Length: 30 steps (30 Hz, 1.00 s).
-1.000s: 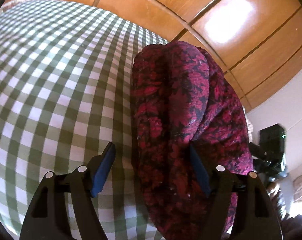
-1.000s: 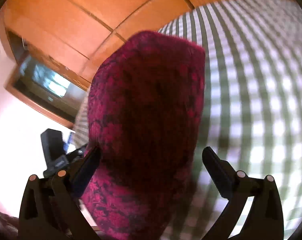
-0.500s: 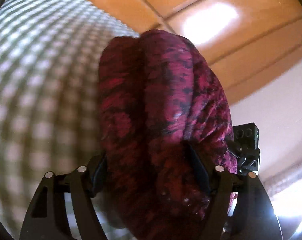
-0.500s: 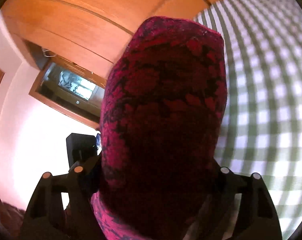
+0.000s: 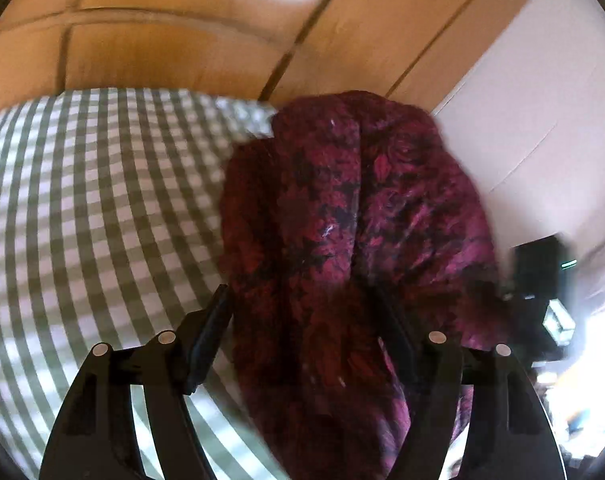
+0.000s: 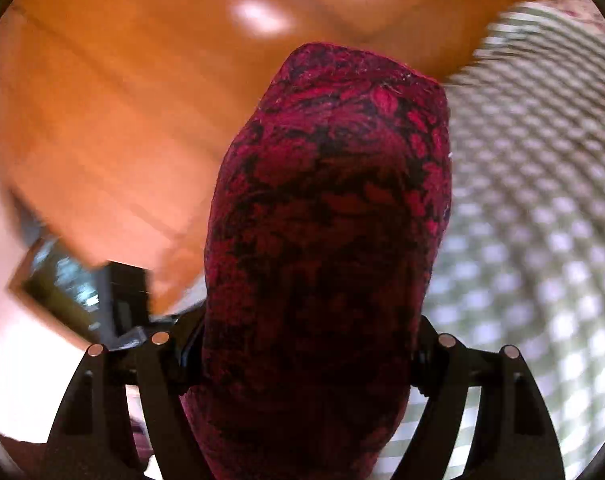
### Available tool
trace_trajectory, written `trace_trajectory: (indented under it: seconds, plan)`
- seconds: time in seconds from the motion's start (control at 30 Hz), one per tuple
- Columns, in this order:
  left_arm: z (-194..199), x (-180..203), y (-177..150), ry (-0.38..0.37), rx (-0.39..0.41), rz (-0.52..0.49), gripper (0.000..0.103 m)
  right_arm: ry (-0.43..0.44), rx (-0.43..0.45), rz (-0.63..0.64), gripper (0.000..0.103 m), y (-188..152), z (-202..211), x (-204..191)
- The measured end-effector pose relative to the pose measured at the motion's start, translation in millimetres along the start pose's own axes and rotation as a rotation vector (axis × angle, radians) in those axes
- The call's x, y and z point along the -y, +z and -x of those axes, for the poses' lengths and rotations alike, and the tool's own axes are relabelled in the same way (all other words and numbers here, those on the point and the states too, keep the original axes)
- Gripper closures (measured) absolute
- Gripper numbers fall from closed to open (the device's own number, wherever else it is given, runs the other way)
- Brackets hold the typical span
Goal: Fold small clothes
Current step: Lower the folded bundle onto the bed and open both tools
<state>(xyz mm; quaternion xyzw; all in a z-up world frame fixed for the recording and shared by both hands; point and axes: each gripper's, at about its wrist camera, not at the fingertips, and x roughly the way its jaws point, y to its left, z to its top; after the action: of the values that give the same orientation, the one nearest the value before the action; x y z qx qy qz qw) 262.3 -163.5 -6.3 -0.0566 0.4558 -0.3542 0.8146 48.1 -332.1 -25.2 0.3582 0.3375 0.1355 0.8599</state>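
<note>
Both my left gripper [image 5: 302,320] and right gripper [image 6: 302,344] stand wide, clamping the bulky red floral garment [image 6: 330,220]; its thick bundle could slip sideways onto the checked cloth [image 5: 102,200].

One red-and-black patterned garment [image 5: 342,240] is up there, a single bundle, and it fills the middle of the right wrist view [image 6: 326,220] too. Two grippers are on the job: the left gripper [image 5: 306,320] and the right gripper [image 6: 306,344], each with two black fingers, so four fingers in all. One green-and-white checked cloth [image 5: 102,200] spreads underneath. One dark box-shaped device [image 5: 542,268] stands off by the pale wall. Wooden panels [image 5: 174,52] run behind; their count is blurred.
</note>
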Motion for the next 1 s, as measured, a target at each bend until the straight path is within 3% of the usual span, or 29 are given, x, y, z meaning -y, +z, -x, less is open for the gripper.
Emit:
trace_trajectory:
  seconds: [0.03, 0.13, 0.23, 0.3, 0.37, 0.43, 0.53, 0.63, 0.8, 0.9, 0.93, 1.0]
  plan:
    - [-22, 6, -2, 0.084, -0.054, -0.021, 0.032, -0.031, -0.014, -0.027, 0.024, -4, -4, 12]
    - [-33, 1, -15, 0.076, -0.052, 0.015, 0.025, -0.086, -0.001, -0.032, 0.01, -15, 9, 34]
    - [-22, 2, -30, 0.09, -0.01, 0.018, 0.025, -0.185, 0.042, 0.026, 0.007, -18, 30, 18]
    - [-13, 4, -35, 0.127, 0.017, 0.009, 0.025, -0.286, 0.126, 0.122, 0.013, -17, 52, -7]
    - [-4, 4, -46, 0.151, 0.034, 0.01, 0.026, -0.302, 0.175, 0.18, 0.034, -16, 64, -33]
    - [0, 1, -51, 0.163, 0.045, 0.036, 0.026, -0.336, 0.188, 0.247, 0.046, -16, 61, -58]
    - [6, -2, -59, 0.188, 0.059, 0.07, 0.026, -0.425, 0.081, 0.311, 0.056, -3, 17, -75]
    - [4, 1, -63, 0.226, 0.06, 0.069, 0.026, -0.582, -0.018, 0.367, 0.056, 4, -28, -60]
    - [-6, 6, -62, 0.276, 0.057, 0.063, 0.025, -0.602, -0.016, 0.361, 0.053, 6, -46, -57]
    - [-11, 6, -53, 0.295, 0.068, 0.067, 0.017, -0.587, 0.023, 0.354, 0.051, 6, -41, -56]
    - [-8, 8, -54, 0.304, 0.08, 0.061, 0.013, -0.577, 0.041, 0.353, 0.048, 3, -36, -60]
    - [0, 10, -57, 0.316, 0.094, 0.047, 0.012, -0.54, 0.063, 0.331, 0.032, 5, -26, -69]
